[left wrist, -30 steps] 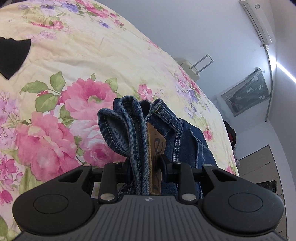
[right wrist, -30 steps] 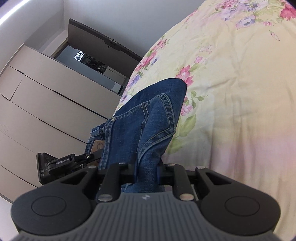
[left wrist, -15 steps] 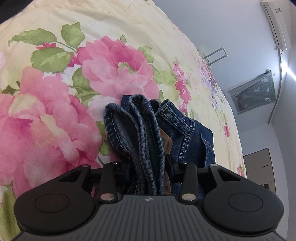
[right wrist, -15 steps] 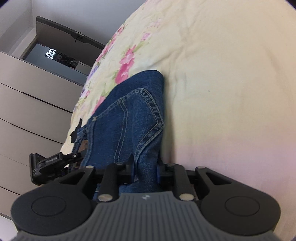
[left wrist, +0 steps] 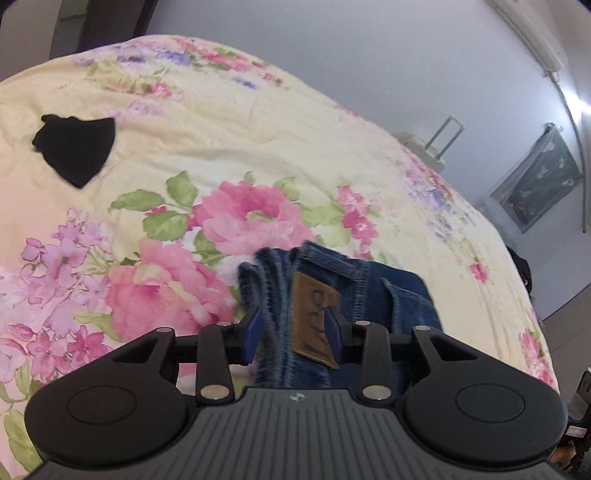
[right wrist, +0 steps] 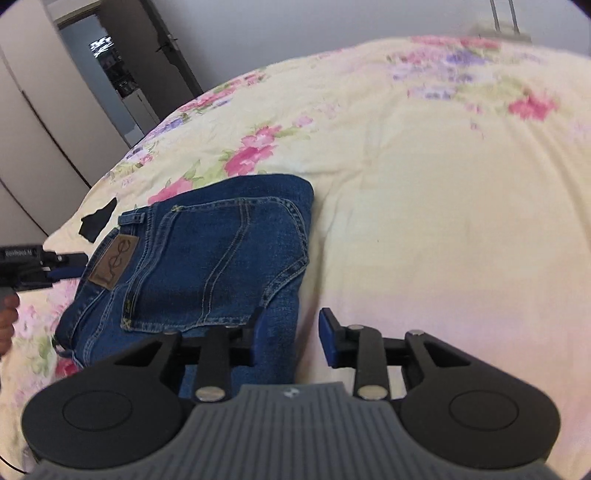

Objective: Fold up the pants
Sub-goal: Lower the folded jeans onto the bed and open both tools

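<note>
left gripper (left wrist: pixel 293 332): jaws parted, blue pads either side of the jeans' (left wrist: pixel 332 295) waistband edge. right pad is sitting against the brown leather patch (left wrist: pixel 314 317), left pad is showing a sliver of gap, so the denim is sitting between the pads, not pinched. right gripper (right wrist: pixel 291 338): jaws spread wide. left pad is overlapping the near corner of the jeans (right wrist: pixel 207 266); right pad is hanging over bare bedspread (right wrist: pixel 443 221).

jeans are lying folded into a compact block on the floral bedspread (left wrist: pixel 221 155), back pocket (right wrist: pixel 221 258) and "lee" patch (right wrist: pixel 114 264) facing up, waistband toward the left gripper (right wrist: pixel 55 271), which is showing at the left edge of the right wrist view.

a black cloth piece (left wrist: pixel 75 146) is lying on the bedspread well apart from the jeans, beyond the waistband end. wardrobe doors (right wrist: pixel 37 129), a doorway and a wall ac unit (left wrist: pixel 532 33) are showing around the bed.
</note>
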